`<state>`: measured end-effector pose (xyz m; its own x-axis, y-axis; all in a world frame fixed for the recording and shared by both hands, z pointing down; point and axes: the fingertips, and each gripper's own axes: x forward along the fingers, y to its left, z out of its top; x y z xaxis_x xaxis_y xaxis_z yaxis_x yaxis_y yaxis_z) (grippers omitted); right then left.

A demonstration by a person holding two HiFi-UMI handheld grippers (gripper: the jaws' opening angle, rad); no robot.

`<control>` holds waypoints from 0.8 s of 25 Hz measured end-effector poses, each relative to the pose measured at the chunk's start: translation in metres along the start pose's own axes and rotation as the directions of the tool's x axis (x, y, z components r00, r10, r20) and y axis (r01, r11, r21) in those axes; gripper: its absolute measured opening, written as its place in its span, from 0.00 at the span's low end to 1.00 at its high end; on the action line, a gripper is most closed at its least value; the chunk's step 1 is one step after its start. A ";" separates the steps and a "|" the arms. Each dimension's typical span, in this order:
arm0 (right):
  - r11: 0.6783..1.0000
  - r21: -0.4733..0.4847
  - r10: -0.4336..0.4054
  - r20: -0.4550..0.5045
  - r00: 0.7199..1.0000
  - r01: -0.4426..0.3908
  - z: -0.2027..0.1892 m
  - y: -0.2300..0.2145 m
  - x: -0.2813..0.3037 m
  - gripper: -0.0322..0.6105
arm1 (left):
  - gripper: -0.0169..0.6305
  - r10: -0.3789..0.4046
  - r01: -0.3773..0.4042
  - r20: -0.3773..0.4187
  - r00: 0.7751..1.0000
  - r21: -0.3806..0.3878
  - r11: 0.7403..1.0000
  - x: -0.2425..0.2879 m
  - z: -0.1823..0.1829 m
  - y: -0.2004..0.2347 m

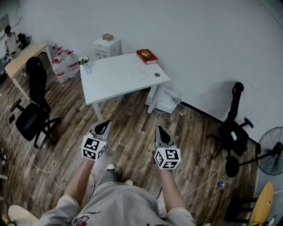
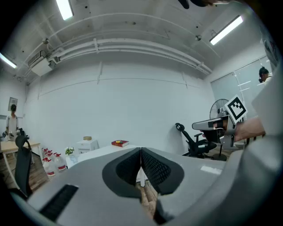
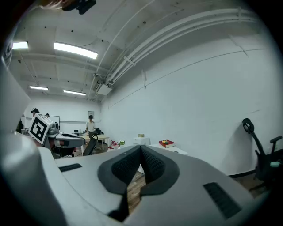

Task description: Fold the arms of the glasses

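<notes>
No writing can be read. Black-and-white square markers are carried on the cube of each hand-held gripper, and dark print on the front of a white cabinet (image 1: 107, 48) is too small to be read. A small cardboard box (image 1: 107, 36) is set on that cabinet.

A white bench (image 1: 116, 79) is placed against a plain white wall (image 1: 199, 39) on a wood-plank floor (image 1: 132, 132). A red book (image 1: 147, 56) lies at its far right corner and a small plant (image 1: 83, 59) stands at its left corner. The glasses cannot be made out for certain: only a faint thin mark (image 1: 142, 72) is seen on the bench top, beside a small dark round object (image 1: 157, 75). Water bottles (image 1: 62, 66) are grouped on the floor left of the bench, with a black office chair (image 1: 33, 110) nearer. A floor fan (image 1: 270, 152) is seen at the right edge. Strip lights (image 2: 65, 9) are fixed to the ceiling.

Both forearms are stretched forward from the body, side by side over the floor, well apart from the bench. The left hand-held gripper (image 1: 104, 125) (image 2: 140, 152) and the right hand-held gripper (image 1: 160, 131) (image 3: 141, 150) are pointed towards the bench. In each gripper view the jaws are pressed together, pad against pad, and nothing is held.
</notes>
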<state>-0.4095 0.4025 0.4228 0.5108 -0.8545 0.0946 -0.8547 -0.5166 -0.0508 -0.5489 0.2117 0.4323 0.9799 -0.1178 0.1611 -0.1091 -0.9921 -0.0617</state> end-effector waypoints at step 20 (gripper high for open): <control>0.997 0.043 0.065 -0.025 0.998 -0.064 -0.031 -0.004 -0.015 0.53 | 0.49 -0.063 0.064 0.019 0.998 -0.053 0.997 -0.001 -0.012 -0.042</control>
<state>-0.4165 0.4198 0.4528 0.4515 -0.8847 0.1159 -0.8809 -0.4626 -0.0997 -0.5473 0.2525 0.4467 0.9878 -0.0540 0.1463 -0.0548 -0.9985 0.0014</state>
